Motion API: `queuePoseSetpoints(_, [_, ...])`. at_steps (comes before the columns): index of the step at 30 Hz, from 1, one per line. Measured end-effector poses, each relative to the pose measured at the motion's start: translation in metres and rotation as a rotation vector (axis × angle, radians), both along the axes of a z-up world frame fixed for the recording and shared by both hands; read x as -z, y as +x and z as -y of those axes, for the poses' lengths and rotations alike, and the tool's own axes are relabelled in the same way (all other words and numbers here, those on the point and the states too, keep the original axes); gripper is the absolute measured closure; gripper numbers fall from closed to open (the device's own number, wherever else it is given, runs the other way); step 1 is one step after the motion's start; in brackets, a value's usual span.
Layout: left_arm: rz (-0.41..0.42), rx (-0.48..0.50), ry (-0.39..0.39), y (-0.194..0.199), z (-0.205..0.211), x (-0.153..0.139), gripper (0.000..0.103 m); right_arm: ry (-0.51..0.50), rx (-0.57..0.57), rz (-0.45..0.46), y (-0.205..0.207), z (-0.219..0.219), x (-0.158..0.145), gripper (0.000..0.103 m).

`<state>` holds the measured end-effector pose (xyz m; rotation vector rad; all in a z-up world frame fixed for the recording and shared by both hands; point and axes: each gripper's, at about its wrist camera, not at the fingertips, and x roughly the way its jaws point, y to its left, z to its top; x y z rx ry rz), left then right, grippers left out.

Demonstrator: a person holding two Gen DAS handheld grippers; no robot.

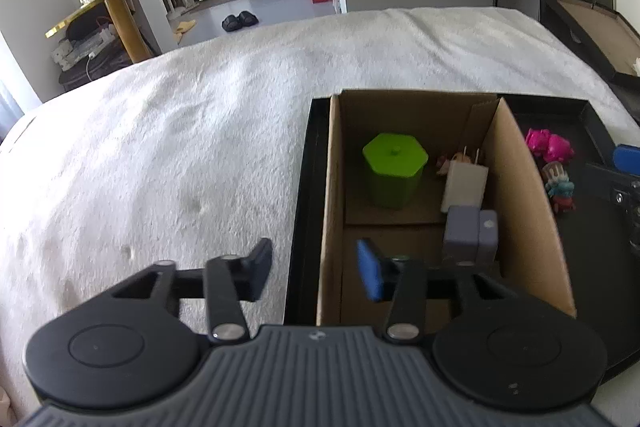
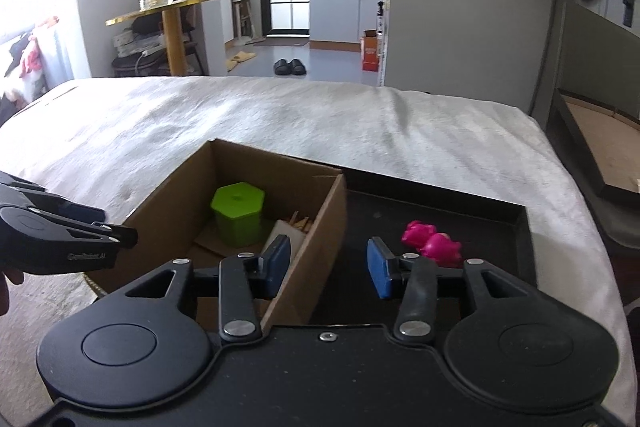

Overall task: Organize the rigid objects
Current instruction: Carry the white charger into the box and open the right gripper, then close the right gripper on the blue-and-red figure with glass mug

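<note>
1. My eye is on the pink toy [image 2: 432, 238] as the next thing to sort. It sits loose on the black tray [image 2: 520, 227], just right of the cardboard box [image 2: 320, 227], with a smaller multicoloured figure [image 1: 559, 189] near it in the left view.
2. Handling call: I judge it small, light, hard plastic, lumpy and probably a bit slick. I'd pinch it across its narrow middle, pads square on, so it doesn't squirt out.
3. Right gripper [image 2: 329, 263]: wide open, empty, one finger hanging over the box interior and the other over the tray, the box wall between them. The toy lies just beyond the right finger, untouched.
4. Left gripper [image 1: 316, 271]: also spread wide, holding nothing, straddling the box's left wall, one finger over the white bedspread [image 1: 180, 147].
5. Already in the box: a green hexagonal pot [image 1: 394, 169], a white charger [image 1: 464, 187] and a grey block [image 1: 470, 233].
</note>
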<state>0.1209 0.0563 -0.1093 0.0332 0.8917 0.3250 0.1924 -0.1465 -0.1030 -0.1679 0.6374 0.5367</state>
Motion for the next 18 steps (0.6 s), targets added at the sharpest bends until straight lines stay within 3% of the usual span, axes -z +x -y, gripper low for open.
queuePoseSetpoints(6, [0.020, 0.023, 0.042, 0.002, 0.010, -0.006, 0.033, -0.002, 0.060, 0.004, 0.006, 0.018, 0.006, 0.045])
queuePoseSetpoints(18, [0.013, -0.035, 0.083, 0.012, 0.009, -0.005, 0.026, -0.012, 0.124, -0.001, 0.022, 0.038, 0.025, 0.028])
